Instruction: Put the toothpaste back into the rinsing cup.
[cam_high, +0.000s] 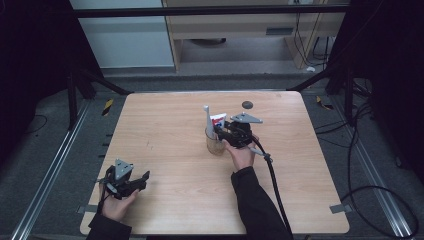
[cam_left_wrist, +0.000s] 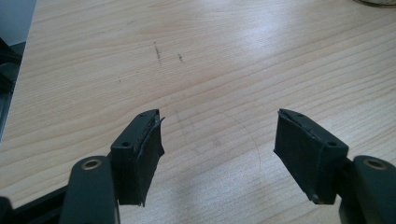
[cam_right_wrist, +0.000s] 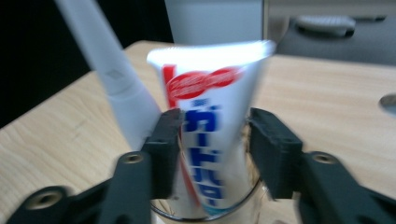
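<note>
Open desk (cam_high: 165, 150) is left across the left half; nothing is found between the left gripper (cam_left_wrist: 217, 154) jaws, spread wide over bare wood. Mid-desk is blocked by the glass cup (cam_high: 215, 142) with toothbrush (cam_high: 207, 119) and toothpaste tube (cam_right_wrist: 212, 126). A dark disc (cam_high: 247, 104) sits near the far edge.

Blurred blue katakana on toothpaste tube (cam_right_wrist: 205, 121)

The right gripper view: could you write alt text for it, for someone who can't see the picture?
Two black gripper jaws stand on either side of a white toothpaste tube with red and blue print, which sits upright in a clear glass cup on a wooden table. A white toothbrush handle leans in the cup at its left; the picture is slightly blurred.
</note>
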